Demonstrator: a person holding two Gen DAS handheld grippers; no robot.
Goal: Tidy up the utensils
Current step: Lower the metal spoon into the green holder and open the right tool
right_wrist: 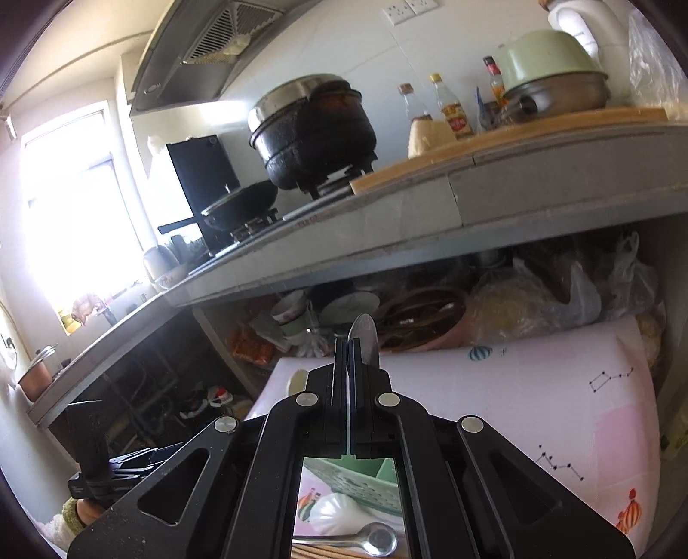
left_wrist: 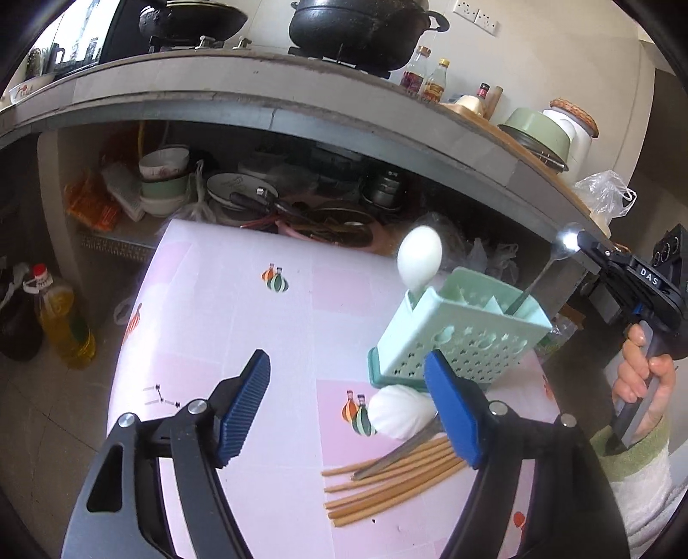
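A mint green perforated utensil holder [left_wrist: 462, 327] stands on the pink table [left_wrist: 241, 301]. A white spoon [left_wrist: 419, 258] stands upright in it. My right gripper [left_wrist: 580, 241] is shut on a metal spoon [left_wrist: 559, 253] whose handle dips into the holder; in the right wrist view the spoon bowl [right_wrist: 363, 337] sticks up past the shut fingers [right_wrist: 347, 357]. My left gripper [left_wrist: 348, 404] is open and empty above the table. Beyond it lie wooden chopsticks [left_wrist: 387, 481], a white shell-shaped spoon [left_wrist: 397, 410] and a metal utensil [left_wrist: 400, 451]. The right wrist view shows another metal spoon [right_wrist: 365, 539] below.
A concrete counter [left_wrist: 301, 103] with black pots [left_wrist: 357, 30] and bottles overhangs the table's far edge. Bowls and pans [left_wrist: 258, 193] crowd the shelf beneath. Oil bottles [left_wrist: 60, 318] stand on the floor at left. Plastic bags [right_wrist: 580, 292] lie at right.
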